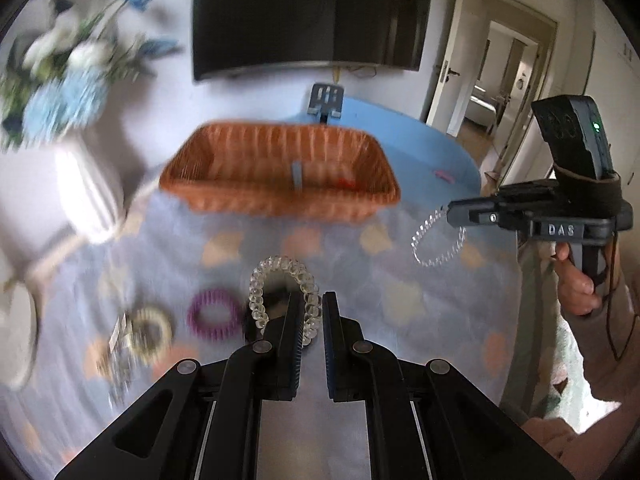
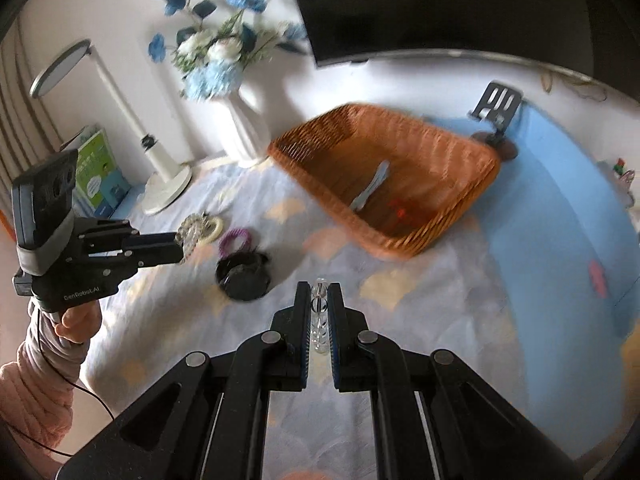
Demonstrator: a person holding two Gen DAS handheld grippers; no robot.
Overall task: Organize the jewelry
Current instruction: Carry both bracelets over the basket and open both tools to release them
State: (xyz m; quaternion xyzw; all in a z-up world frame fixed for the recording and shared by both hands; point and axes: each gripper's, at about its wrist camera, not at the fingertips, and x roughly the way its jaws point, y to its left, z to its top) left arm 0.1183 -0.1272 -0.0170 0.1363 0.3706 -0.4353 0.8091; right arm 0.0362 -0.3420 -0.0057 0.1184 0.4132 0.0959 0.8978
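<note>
My left gripper [image 1: 313,300] is shut on a chunky clear bead bracelet [image 1: 280,270] and holds it above the patterned cloth; it also shows in the right wrist view [image 2: 188,236]. My right gripper [image 2: 320,292] is shut on a thin clear spiral bracelet [image 2: 319,312], which hangs from its tip in the left wrist view [image 1: 436,240]. An orange wicker basket [image 1: 224,196] stands beyond, holding a grey clip [image 2: 370,188] and a red item [image 2: 400,210]. A purple ring [image 1: 216,314], a cream ring [image 1: 150,330] and a black hair tie [image 2: 244,272] lie on the cloth.
A white vase with blue and white flowers [image 2: 240,128] and a white desk lamp [image 2: 160,176] stand at the back left. A phone stand [image 2: 498,110] sits behind the basket on the blue mat [image 2: 552,216]. A dark TV [image 1: 312,16] hangs on the wall.
</note>
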